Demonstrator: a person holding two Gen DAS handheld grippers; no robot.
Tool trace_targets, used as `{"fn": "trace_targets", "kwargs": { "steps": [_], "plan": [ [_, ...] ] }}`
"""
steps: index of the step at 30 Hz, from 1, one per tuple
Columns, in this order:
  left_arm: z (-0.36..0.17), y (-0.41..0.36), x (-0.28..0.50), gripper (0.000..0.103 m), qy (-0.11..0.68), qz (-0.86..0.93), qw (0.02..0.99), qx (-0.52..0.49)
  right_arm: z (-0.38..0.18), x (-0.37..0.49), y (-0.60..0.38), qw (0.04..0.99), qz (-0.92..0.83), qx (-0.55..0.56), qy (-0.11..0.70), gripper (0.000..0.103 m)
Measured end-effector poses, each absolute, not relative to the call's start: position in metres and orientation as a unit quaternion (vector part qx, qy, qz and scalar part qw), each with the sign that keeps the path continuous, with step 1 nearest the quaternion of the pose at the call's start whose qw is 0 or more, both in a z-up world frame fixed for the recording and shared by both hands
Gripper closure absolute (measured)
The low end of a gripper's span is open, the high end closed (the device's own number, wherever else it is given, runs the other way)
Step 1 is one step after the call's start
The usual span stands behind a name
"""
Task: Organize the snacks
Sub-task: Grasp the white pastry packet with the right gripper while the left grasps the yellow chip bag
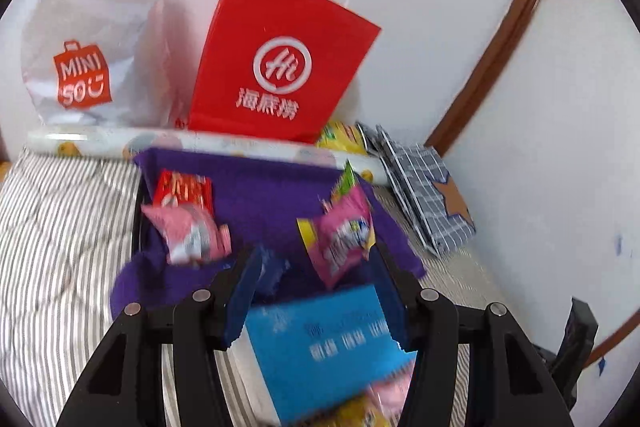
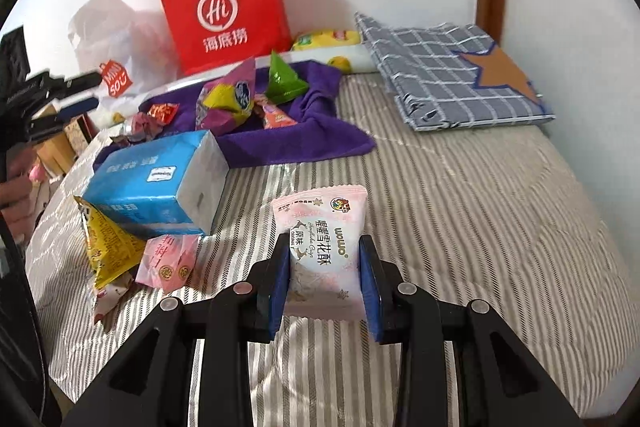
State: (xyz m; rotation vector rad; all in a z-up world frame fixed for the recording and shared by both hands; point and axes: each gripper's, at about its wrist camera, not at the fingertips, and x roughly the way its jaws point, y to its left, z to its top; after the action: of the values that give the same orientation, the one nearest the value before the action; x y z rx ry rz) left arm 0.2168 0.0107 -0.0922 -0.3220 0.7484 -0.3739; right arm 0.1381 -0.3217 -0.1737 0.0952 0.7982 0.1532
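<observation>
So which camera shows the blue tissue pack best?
The right wrist view: the blue tissue pack shows whole and sharp on the striped bed, beside the purple cloth. In the left wrist view it is blurred and partly hidden behind the left gripper's jaws.

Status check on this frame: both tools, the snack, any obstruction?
Right tool shut on pink snack packet. Left tool open, blue tissue pack between its fingers. Purple cloth ahead, path unobstructed.
</observation>
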Motion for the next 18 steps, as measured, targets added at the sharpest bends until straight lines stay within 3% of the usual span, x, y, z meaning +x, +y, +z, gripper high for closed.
{"fn": "trace_targets", "kwargs": {
  "steps": [9,14,18],
  "plan": [
    [-0.111,-0.003,0.161,0.050,0.408,-0.168,0.889,-0.124,-0.165,0.107,-0.314,0.923,0.094,0.062,0.369,0.070],
    [-0.124,-0.012,0.141,0.029,0.420,-0.165,0.885,-0.117,-0.166,0.092,-0.315,0.925,0.096,0.061,0.363,0.070],
    [-0.132,-0.022,0.133,0.026,0.421,-0.161,0.885,-0.119,-0.167,0.081,-0.318,0.927,0.097,0.066,0.357,0.070]
  ]
}}
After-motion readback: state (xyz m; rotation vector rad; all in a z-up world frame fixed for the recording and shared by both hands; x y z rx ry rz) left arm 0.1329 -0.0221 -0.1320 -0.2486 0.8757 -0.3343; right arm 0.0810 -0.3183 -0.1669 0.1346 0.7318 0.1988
